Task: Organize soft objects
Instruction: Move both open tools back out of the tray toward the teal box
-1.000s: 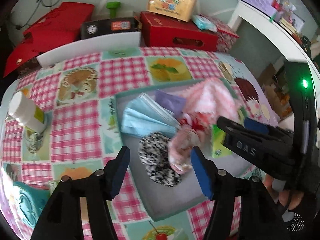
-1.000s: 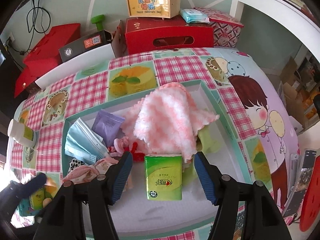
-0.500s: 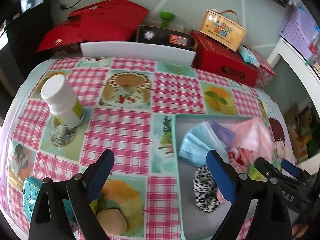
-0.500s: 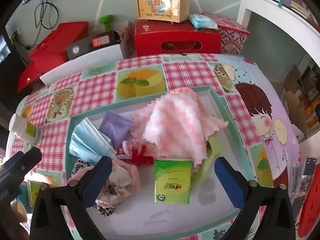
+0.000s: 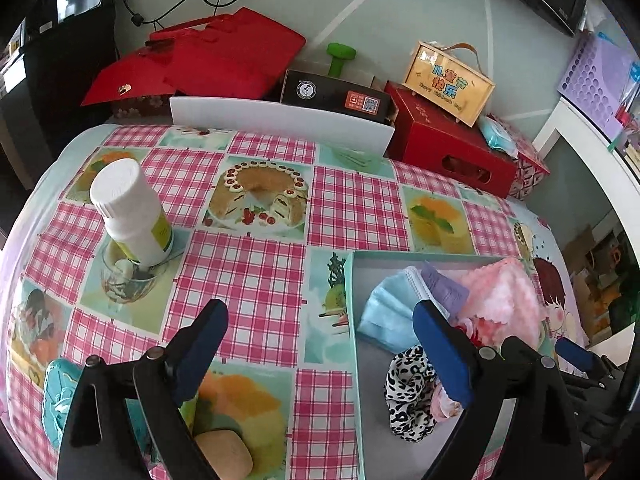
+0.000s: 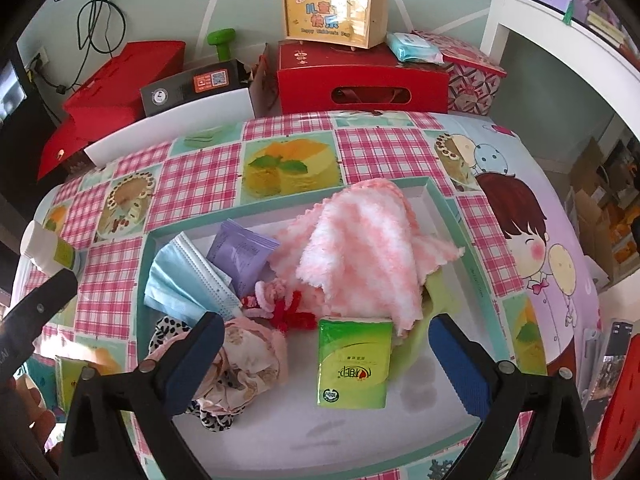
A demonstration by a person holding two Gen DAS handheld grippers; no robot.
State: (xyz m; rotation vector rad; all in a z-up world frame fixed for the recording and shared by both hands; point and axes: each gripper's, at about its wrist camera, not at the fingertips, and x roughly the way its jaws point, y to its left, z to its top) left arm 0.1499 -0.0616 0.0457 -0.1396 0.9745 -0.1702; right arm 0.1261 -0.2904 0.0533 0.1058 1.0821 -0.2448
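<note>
A teal-rimmed tray (image 6: 149, 240) holds soft things: a pink-and-white towel (image 6: 360, 244), a blue face mask (image 6: 180, 276), a purple sachet (image 6: 240, 252), a floral pink scrunchie (image 6: 252, 360), a leopard scrunchie (image 5: 408, 392) and a green tissue pack (image 6: 354, 364). My right gripper (image 6: 328, 362) hangs open over the tray's near side, its blue pads wide of the tissue pack and touching nothing. My left gripper (image 5: 320, 350) is open too, straddling the tray's left rim (image 5: 352, 320) with nothing between its jaws. A tan soft piece (image 5: 226, 458) and a teal one (image 5: 56, 396) lie on the tablecloth below the left gripper.
A white bottle (image 5: 130, 216) stands in a glass bowl (image 5: 124, 280) at the table's left. Red boxes (image 6: 360, 76), a black box (image 5: 334, 94) and a yellow carry case (image 6: 334, 14) line the far edge. A white shelf (image 6: 560, 36) stands at the right.
Both grippers have opened wide. The left one let go of the floral scrunchie in the tray and swung left to the tablecloth. The right one stayed above the tissue pack.
</note>
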